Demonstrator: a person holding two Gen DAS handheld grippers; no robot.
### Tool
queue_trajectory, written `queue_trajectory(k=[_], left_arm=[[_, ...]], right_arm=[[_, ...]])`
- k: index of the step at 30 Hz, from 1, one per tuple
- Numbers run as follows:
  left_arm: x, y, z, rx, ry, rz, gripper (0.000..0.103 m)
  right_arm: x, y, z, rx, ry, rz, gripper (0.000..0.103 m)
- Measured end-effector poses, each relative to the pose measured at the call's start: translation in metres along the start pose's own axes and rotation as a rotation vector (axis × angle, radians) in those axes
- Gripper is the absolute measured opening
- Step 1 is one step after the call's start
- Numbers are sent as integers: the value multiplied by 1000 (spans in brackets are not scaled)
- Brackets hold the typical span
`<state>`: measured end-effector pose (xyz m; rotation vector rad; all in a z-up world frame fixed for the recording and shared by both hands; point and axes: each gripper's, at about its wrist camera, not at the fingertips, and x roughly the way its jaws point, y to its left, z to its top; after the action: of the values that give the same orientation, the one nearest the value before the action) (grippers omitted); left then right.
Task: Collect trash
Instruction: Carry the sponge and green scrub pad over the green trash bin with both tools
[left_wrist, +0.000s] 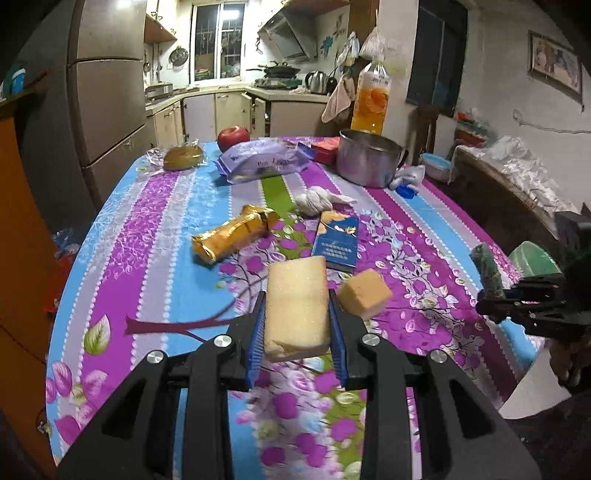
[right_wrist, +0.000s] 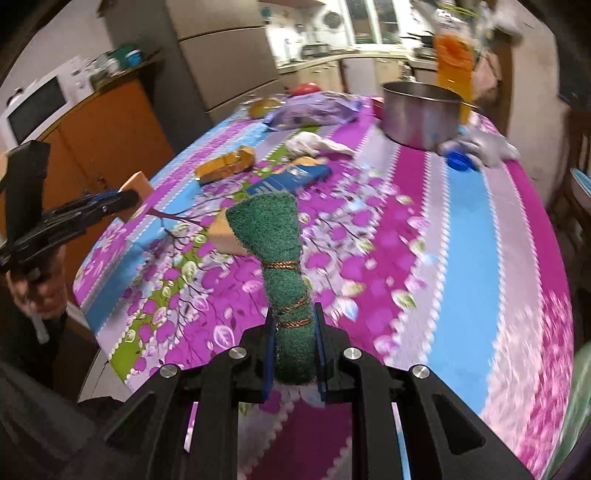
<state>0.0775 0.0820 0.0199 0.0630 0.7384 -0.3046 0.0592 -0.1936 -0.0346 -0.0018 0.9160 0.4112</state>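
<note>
The left gripper (left_wrist: 297, 314) is clenched on a pale sponge (left_wrist: 297, 306), its long axis pointing forward; the right gripper (right_wrist: 295, 350) grasps a green scouring roll (right_wrist: 280, 251), also lengthwise. A green bin (left_wrist: 535, 260) shows behind the right gripper, so I judge the right hand is nearer to it.

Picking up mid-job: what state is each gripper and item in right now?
left gripper: shut on pale sponge, lifted
right gripper: shut on green scouring pad
orange sponge: on tablecloth
steel pot: upright, uncovered
gold wrapper: lying flat

A lit kitchen window (left_wrist: 218, 40) behind cream cabinets (left_wrist: 225, 112) and a tall fridge (left_wrist: 107, 85).
</note>
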Motion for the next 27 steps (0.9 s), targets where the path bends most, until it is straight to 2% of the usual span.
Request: queue_trajectory(k=[5,7,10,16,21,27], left_arm=[[7,-32,-2,3,15,87,29],[8,-45,-2,23,8,133,29],[8,-62,-1,59,5,167,29],[9,-86,0,127,-8,238,29],[7,-100,3,163,-21,268,29],[4,-121,16,205,-51,264,29]], right_arm=[[-7,-3,-11,73,3,-42,19],[-8,-2,-13,65,11,-58,19],[-11,0,-14,42,17,-89,18],[-20,-8,-15,62,-4,-98,18],[-24,-10,-15,58,-15,-103,18],[-43,-25,-10,57,-50,-150,19]])
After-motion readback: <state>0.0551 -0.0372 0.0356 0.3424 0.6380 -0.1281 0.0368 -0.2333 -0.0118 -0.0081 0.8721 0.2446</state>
